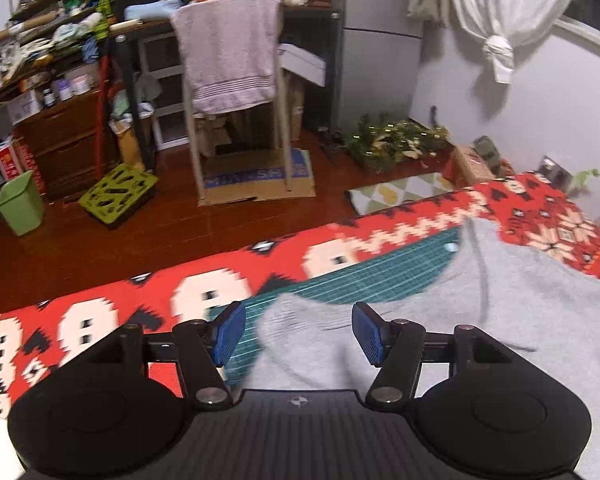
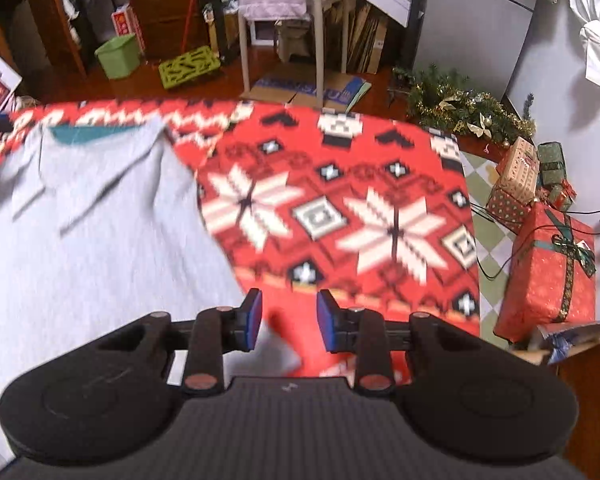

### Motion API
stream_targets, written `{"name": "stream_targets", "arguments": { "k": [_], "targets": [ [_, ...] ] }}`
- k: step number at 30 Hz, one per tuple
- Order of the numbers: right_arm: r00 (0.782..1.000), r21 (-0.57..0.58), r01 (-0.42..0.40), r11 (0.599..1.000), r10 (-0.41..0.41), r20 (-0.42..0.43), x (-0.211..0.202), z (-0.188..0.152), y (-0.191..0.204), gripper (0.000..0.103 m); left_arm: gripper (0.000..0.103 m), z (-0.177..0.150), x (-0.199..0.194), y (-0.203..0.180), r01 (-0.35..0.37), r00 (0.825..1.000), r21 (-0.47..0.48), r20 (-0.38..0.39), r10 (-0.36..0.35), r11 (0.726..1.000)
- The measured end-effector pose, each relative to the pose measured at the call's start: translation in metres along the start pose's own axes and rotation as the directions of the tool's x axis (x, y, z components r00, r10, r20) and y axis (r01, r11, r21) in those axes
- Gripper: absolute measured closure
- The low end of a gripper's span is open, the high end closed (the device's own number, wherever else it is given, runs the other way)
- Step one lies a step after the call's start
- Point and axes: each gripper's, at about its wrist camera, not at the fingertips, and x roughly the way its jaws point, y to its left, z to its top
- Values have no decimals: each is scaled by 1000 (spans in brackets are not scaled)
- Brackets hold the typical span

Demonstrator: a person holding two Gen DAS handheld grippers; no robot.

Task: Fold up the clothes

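A light grey garment [image 1: 480,312] lies spread over a red patterned blanket [image 1: 100,320] and a green cutting mat [image 1: 360,276]. My left gripper [image 1: 298,332] is open just above the garment's near-left corner, with grey cloth showing between its blue pads and nothing gripped. In the right wrist view the same grey garment [image 2: 80,232] fills the left half. My right gripper [image 2: 288,320] hangs open over the garment's right edge, where a small grey corner meets the red blanket [image 2: 340,208]. Both views are motion-blurred.
Beyond the blanket's far edge is a wooden floor with a chair draped in a towel [image 1: 230,48], a green bin [image 1: 20,208] and a lime crate [image 1: 118,192]. Wrapped gift boxes [image 2: 544,272] and a tinsel garland [image 2: 460,108] stand to the right.
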Motion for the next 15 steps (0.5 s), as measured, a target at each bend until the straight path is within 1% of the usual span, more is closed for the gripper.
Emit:
{"name": "stream_targets", "arguments": {
  "k": [2,4,6,9,12,15],
  "targets": [
    [1000,0,1,1000,-1,0,-1,-9,1,72,45,6,1,-16,32,999,28,-5,-32,999],
    [1000,5,5,1000,-5,1,2,-14,2,78,45,12,4,-36,74,997,75,-11,-73,994],
    [1000,-1,9,1000,-9,7,6,-18,1,79,45,18,7,-60,125,992,138,-21,-123,982],
    [1000,2,8,1000,-9,16,12,-24,-1,79,45,30,17,-99,209,978,237,-36,-206,949],
    [1000,-15,-4,1000,4,25,16,-31,0,80,45,42,35,-134,258,966,301,-59,-252,918],
    [999,-30,-5,1000,6,43,15,-35,1,81,45,54,55,-169,306,952,359,-85,-296,882]
  ]
}}
